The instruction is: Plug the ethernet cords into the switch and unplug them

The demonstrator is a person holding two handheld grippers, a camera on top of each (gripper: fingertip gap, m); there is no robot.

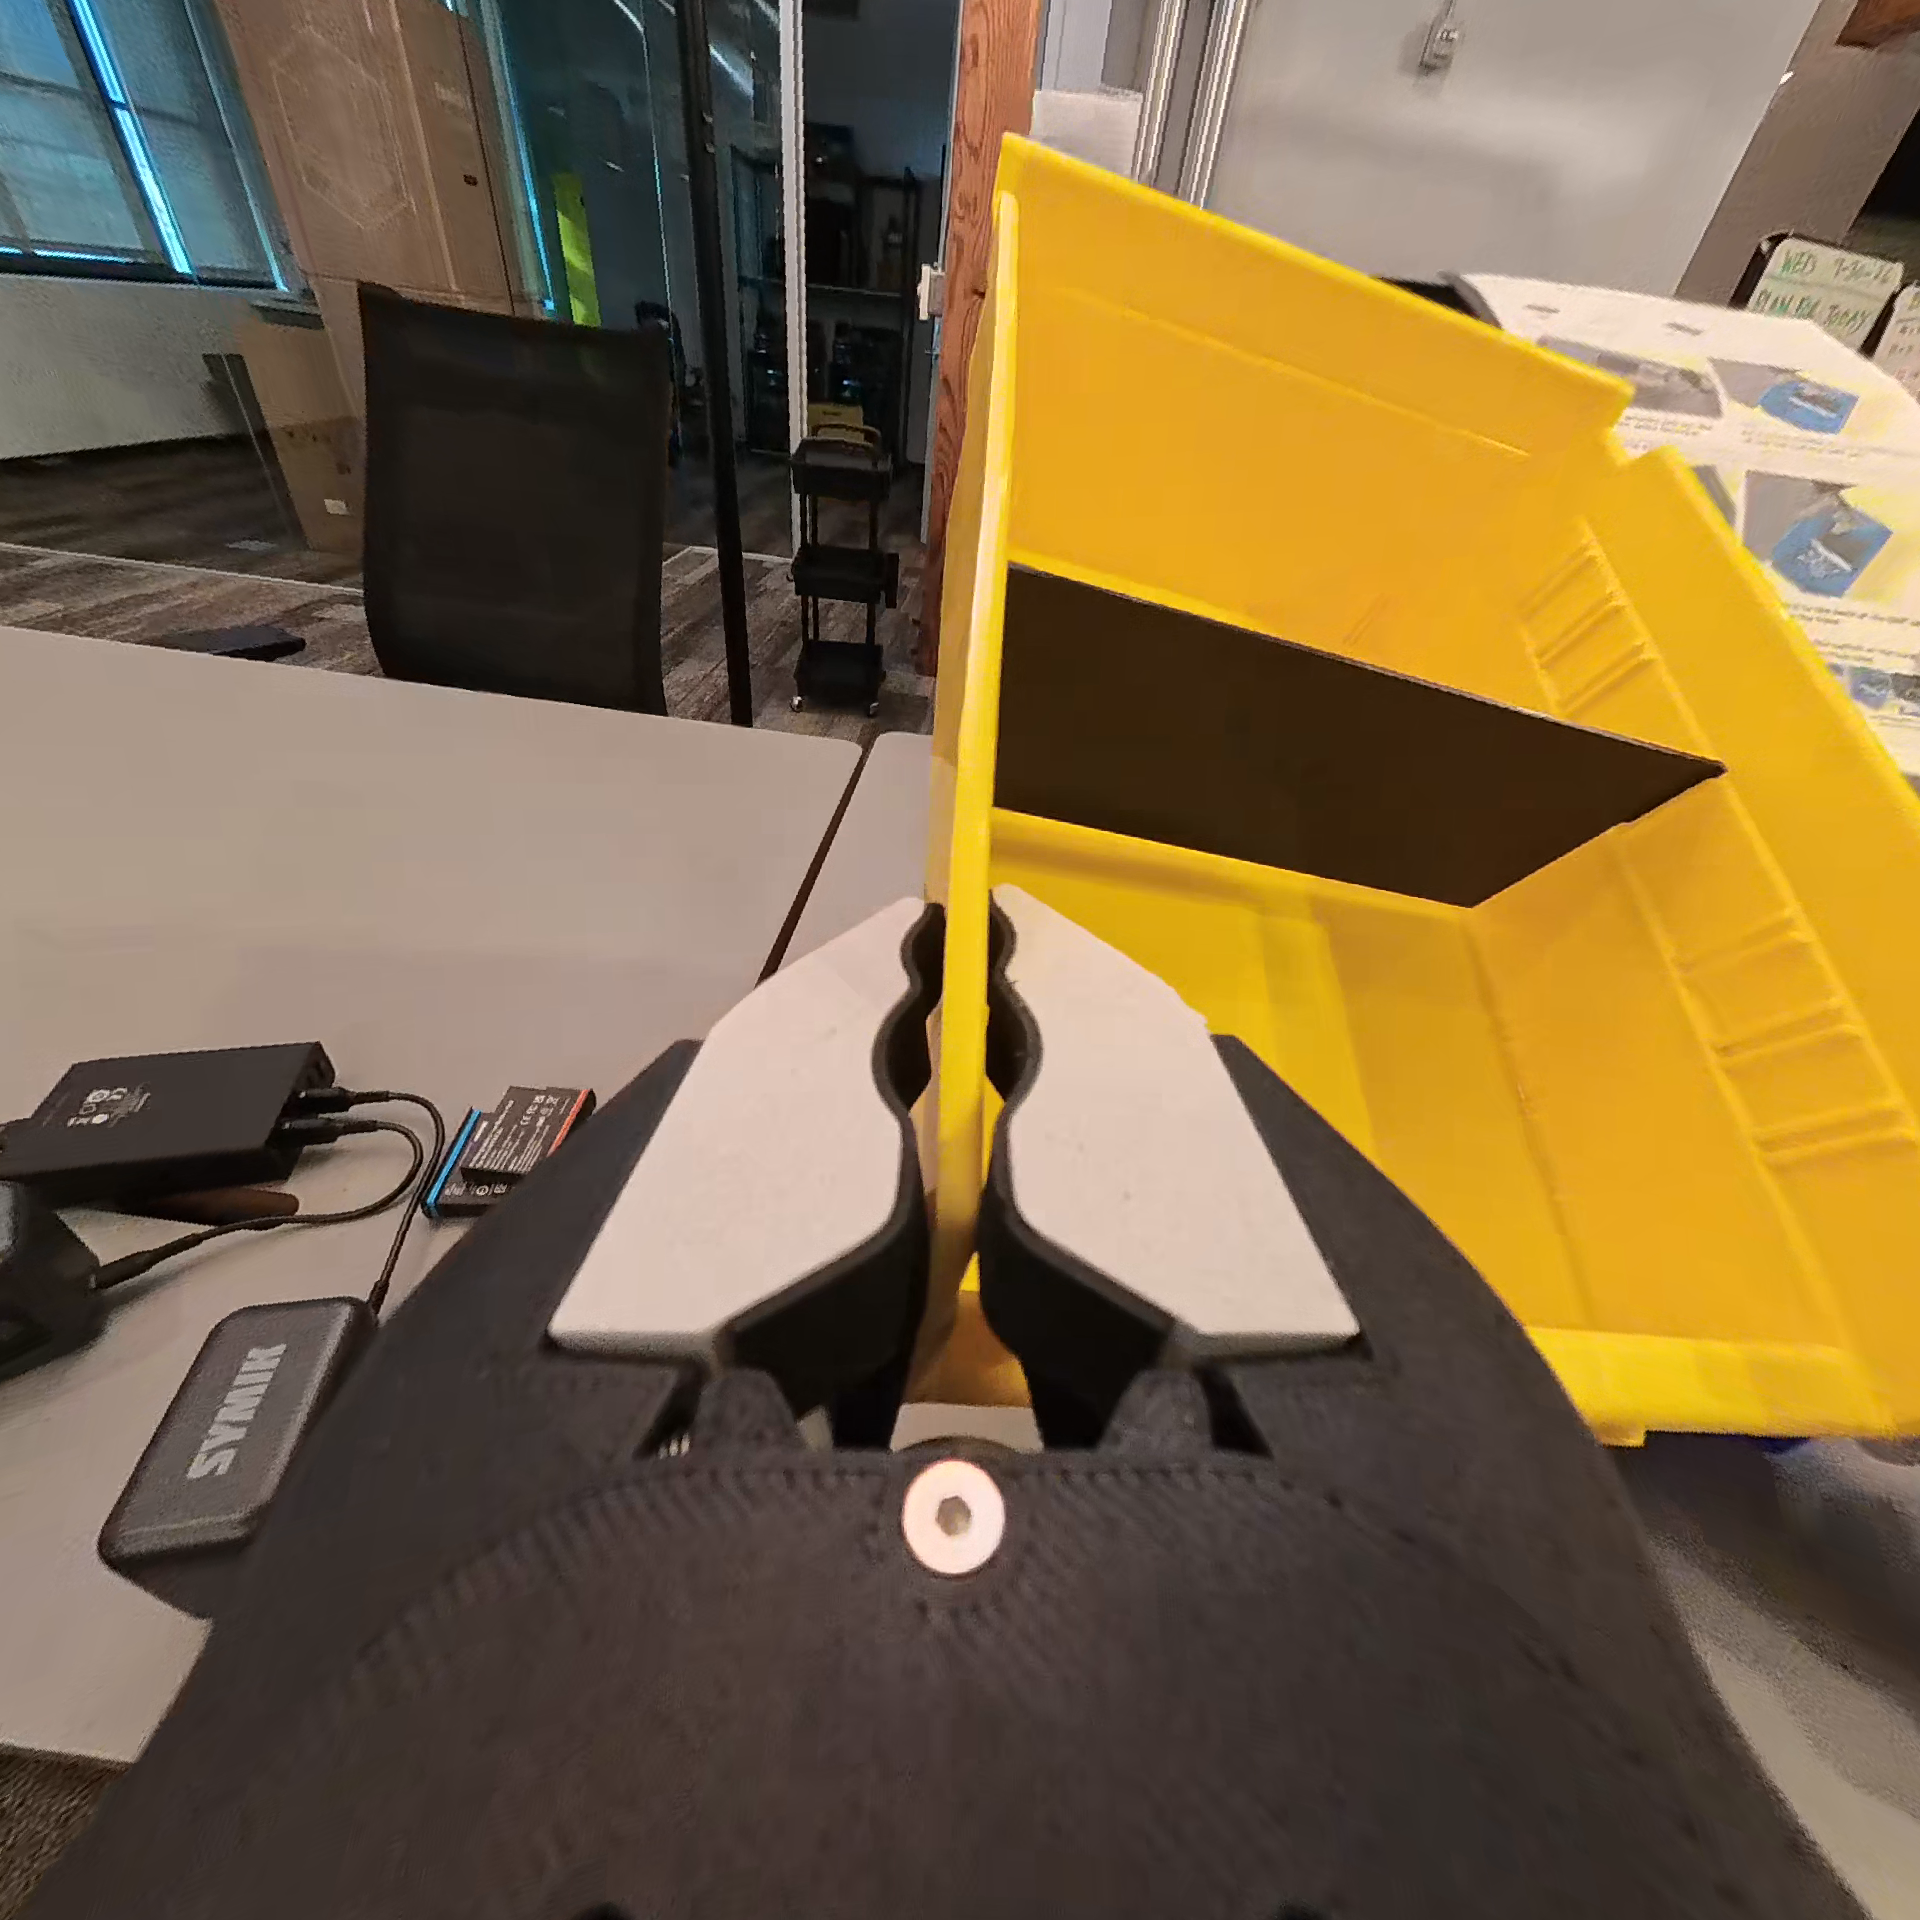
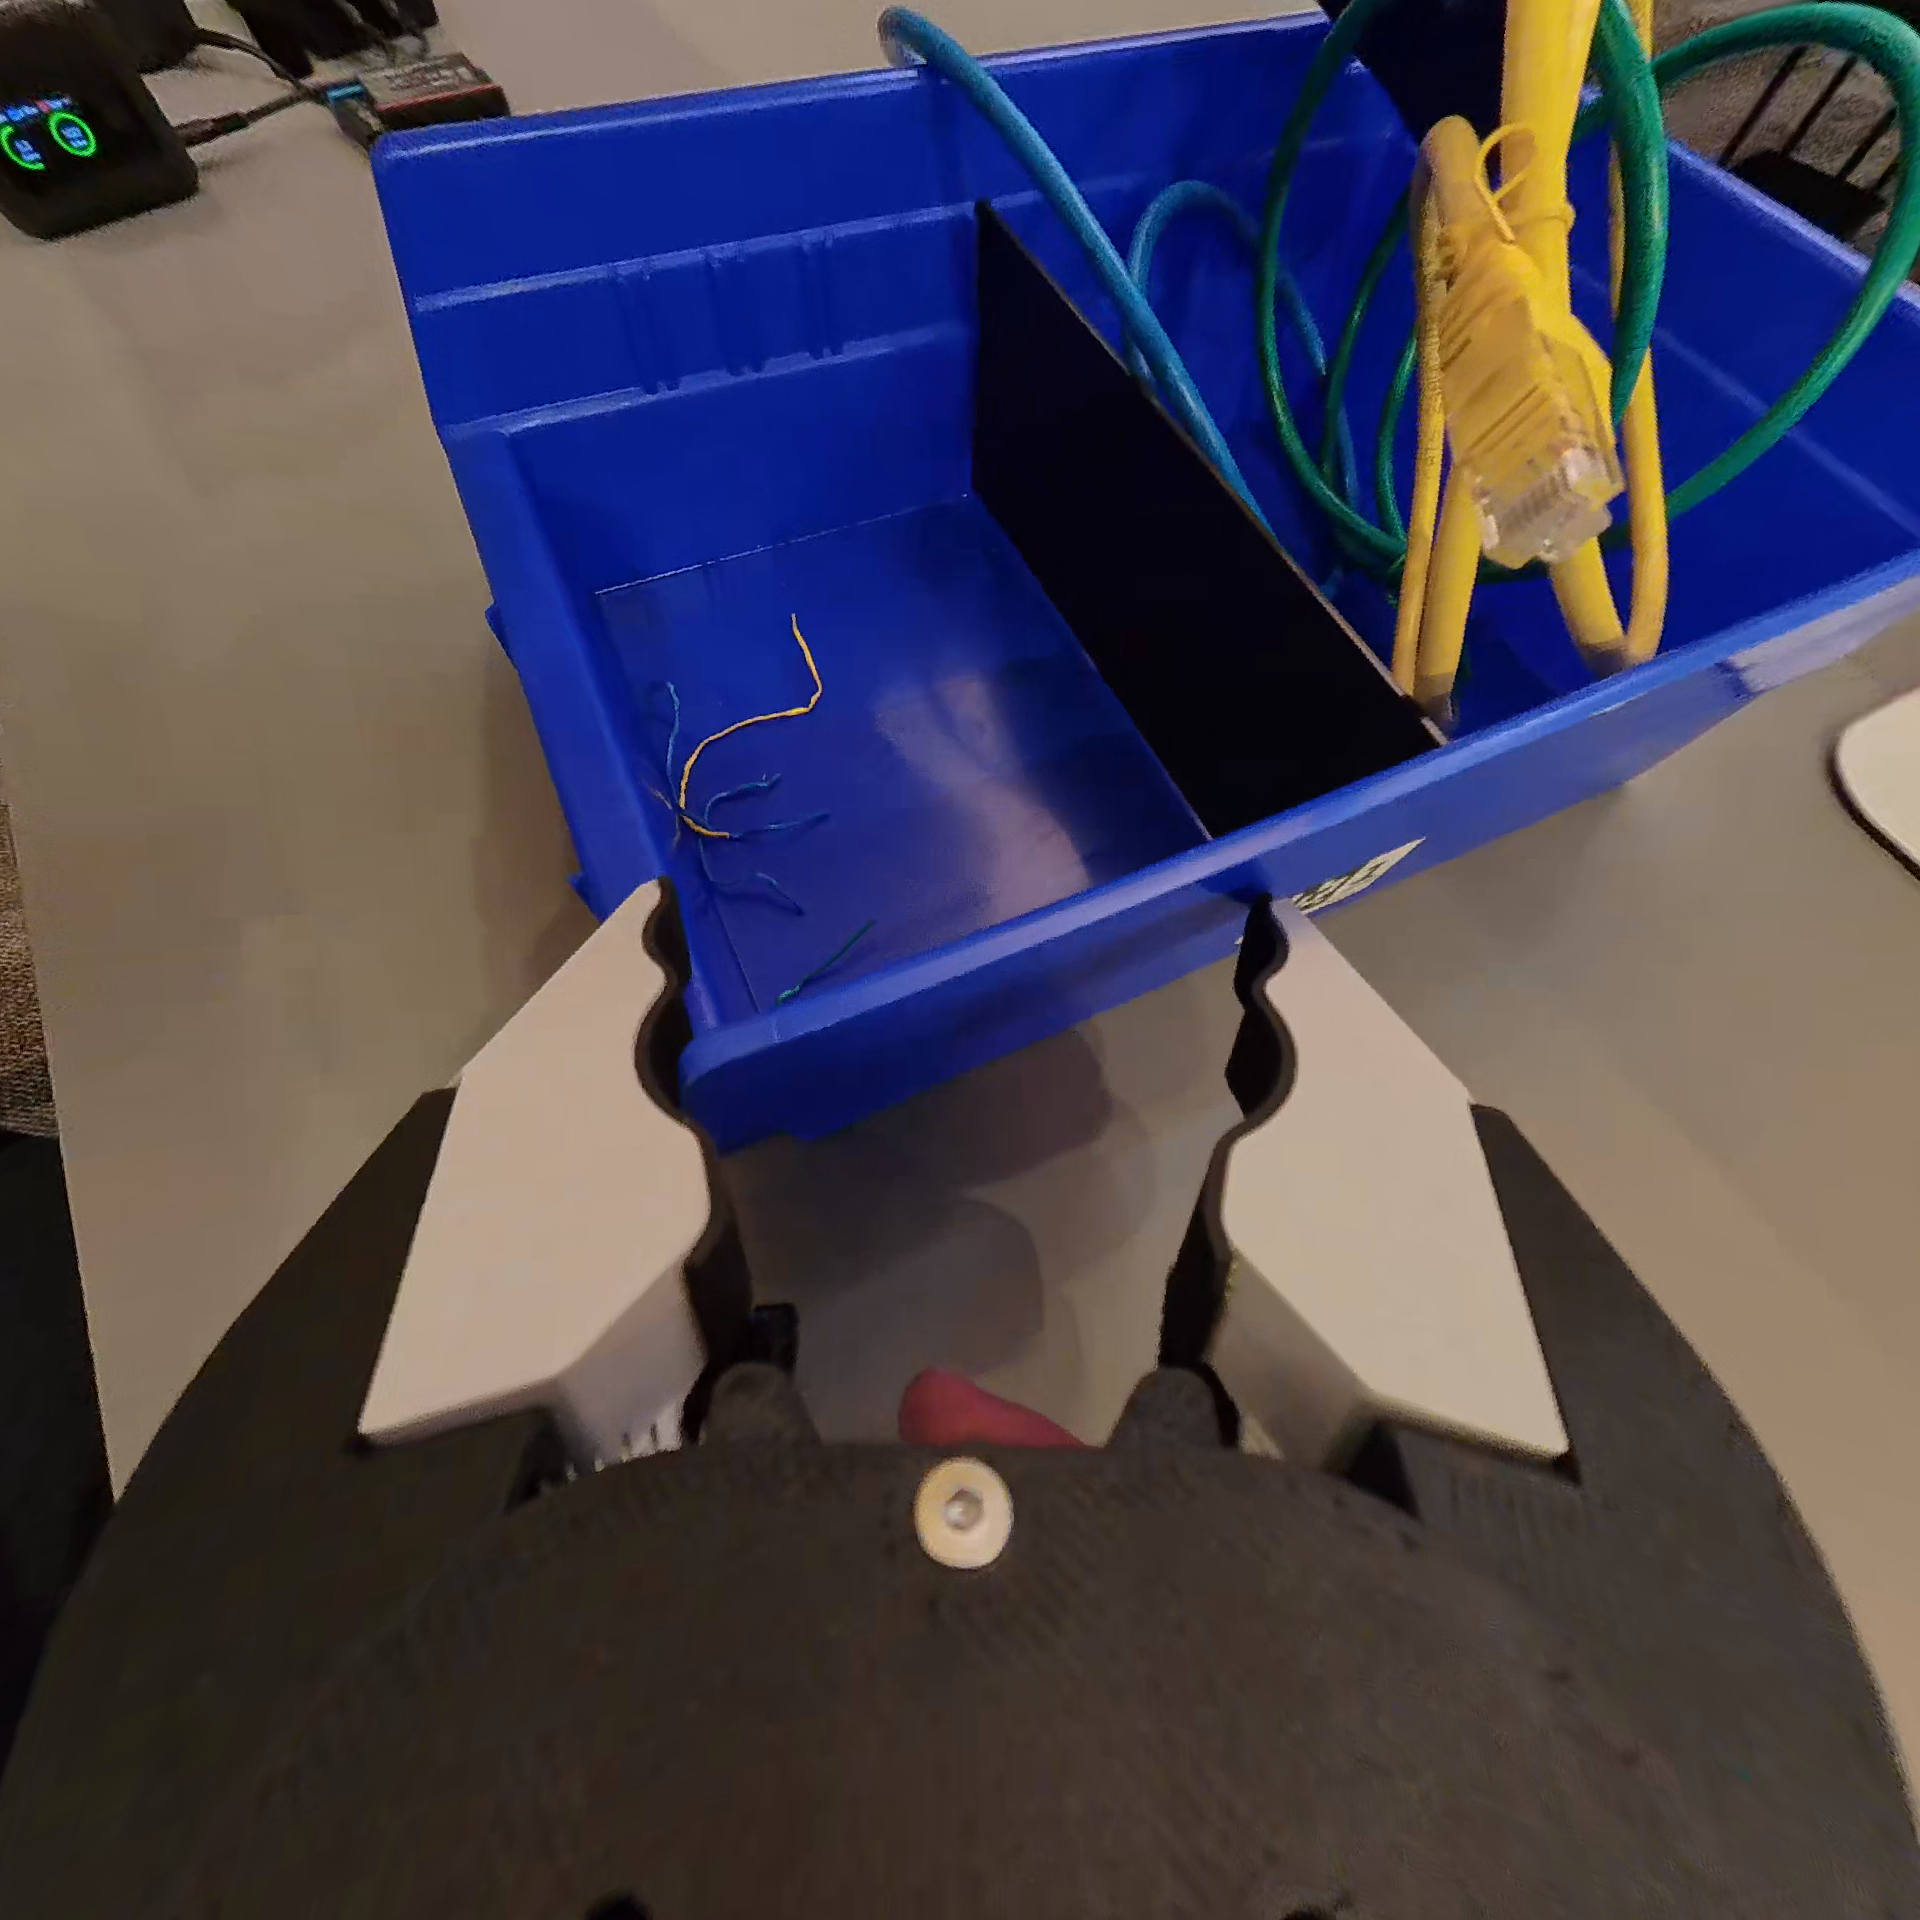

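No cord is plugged yet: left gripper [image 1: 961, 925] clamps the yellow bin [image 1: 1403, 935] wall; right gripper [image 2: 961, 935] gapes empty near the blue bin [image 2: 727, 312] holding ethernet cords [image 2: 1527, 416]; no switch visible.

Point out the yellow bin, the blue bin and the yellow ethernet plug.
yellow bin [image 1: 1351, 1091]: left wrist view, inner floor.
blue bin [image 2: 727, 343]: right wrist view, far inner wall.
yellow ethernet plug [image 2: 1538, 488]: right wrist view, clear connector tip.

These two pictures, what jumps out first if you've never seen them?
In the left wrist view, a big yellow bin fills the right side, lifted and tilted, its wall pinched in the left tongs. In the right wrist view, a bright blue bin sits on the table ahead of the open right tongs. Yellow, green and blue cords are bunched right of its black divider.
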